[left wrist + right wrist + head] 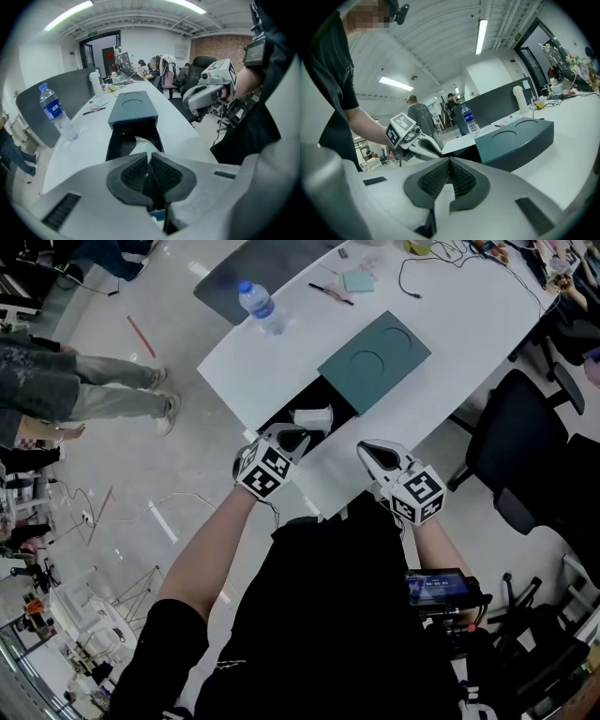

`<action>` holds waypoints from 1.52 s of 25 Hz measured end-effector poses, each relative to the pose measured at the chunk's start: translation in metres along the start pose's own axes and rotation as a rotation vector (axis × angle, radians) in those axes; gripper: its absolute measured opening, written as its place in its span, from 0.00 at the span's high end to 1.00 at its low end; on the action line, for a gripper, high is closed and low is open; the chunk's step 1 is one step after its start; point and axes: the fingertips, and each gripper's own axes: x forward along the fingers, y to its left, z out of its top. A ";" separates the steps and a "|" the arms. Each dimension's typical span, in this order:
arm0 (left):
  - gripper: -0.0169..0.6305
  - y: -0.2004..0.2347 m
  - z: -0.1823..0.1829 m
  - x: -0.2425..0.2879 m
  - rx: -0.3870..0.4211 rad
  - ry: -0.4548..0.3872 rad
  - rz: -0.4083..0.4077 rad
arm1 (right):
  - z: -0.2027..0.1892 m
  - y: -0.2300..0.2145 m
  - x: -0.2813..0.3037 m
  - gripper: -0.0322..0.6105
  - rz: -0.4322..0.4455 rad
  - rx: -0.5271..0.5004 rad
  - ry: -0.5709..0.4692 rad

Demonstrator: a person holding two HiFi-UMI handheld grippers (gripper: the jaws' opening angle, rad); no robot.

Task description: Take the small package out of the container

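Left gripper view — package pokes from container.

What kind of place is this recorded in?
Most likely an open-plan office or lab workspace: a long white table, black office chairs beside it, strip lights overhead, and people at desks further back.

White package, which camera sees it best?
The head view: the package shows clearly from above in the open container. In the left gripper view, fingers hide its lower part; the right gripper view doesn't show it.
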 end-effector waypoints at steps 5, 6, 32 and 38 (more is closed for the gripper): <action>0.86 0.005 0.000 0.012 0.053 0.066 0.004 | -0.002 -0.008 -0.004 0.91 0.002 0.013 -0.003; 0.85 0.007 0.001 0.015 0.065 0.077 0.004 | -0.003 -0.010 -0.005 0.91 0.003 0.016 -0.003; 0.72 0.019 -0.021 0.068 0.342 0.440 -0.107 | -0.014 -0.037 -0.021 0.91 0.013 0.056 0.014; 0.80 0.021 -0.018 0.067 0.311 0.428 -0.093 | -0.014 -0.042 -0.021 0.91 0.015 0.069 0.014</action>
